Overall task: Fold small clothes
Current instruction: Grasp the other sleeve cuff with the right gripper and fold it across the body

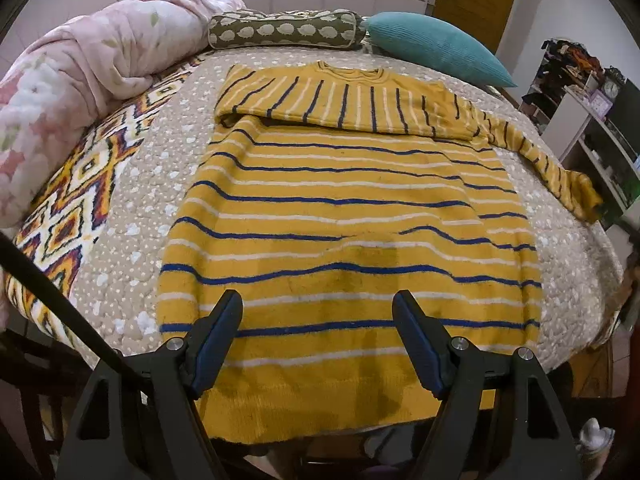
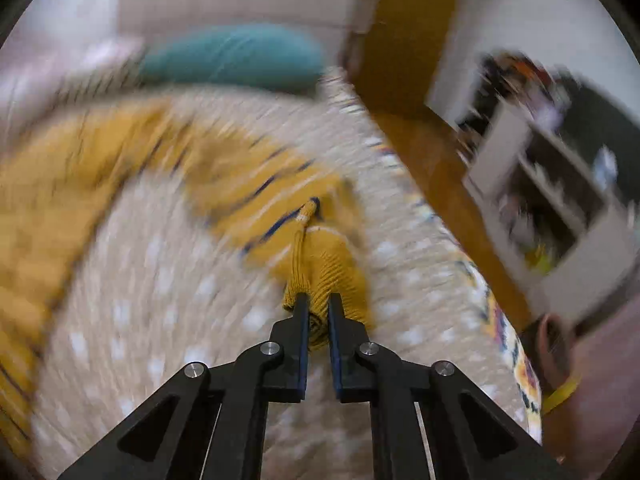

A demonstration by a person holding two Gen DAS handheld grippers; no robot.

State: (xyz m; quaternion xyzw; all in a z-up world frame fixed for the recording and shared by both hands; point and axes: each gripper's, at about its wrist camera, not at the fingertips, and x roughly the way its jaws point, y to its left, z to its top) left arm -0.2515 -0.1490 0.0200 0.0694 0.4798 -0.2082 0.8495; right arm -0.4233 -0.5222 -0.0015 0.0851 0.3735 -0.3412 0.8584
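A mustard-yellow sweater [image 1: 344, 216] with blue and white stripes lies flat on the bed. Its left sleeve is folded across the chest; its right sleeve [image 1: 552, 160] trails out toward the bed's right edge. My left gripper [image 1: 318, 304] hovers open over the sweater's lower hem, with nothing between its fingers. In the blurred right wrist view, my right gripper [image 2: 319, 302] is shut on the ribbed cuff [image 2: 320, 276] of that right sleeve [image 2: 276, 200], which bunches up between the pads.
The beige dotted bedspread [image 1: 168, 168] covers the bed. A pink blanket [image 1: 80, 76] is piled at the left, with a patterned bolster [image 1: 284, 30] and a teal pillow [image 1: 436, 48] at the head. White shelves [image 2: 560, 200] stand past the bed's right edge, across a wooden floor [image 2: 432, 168].
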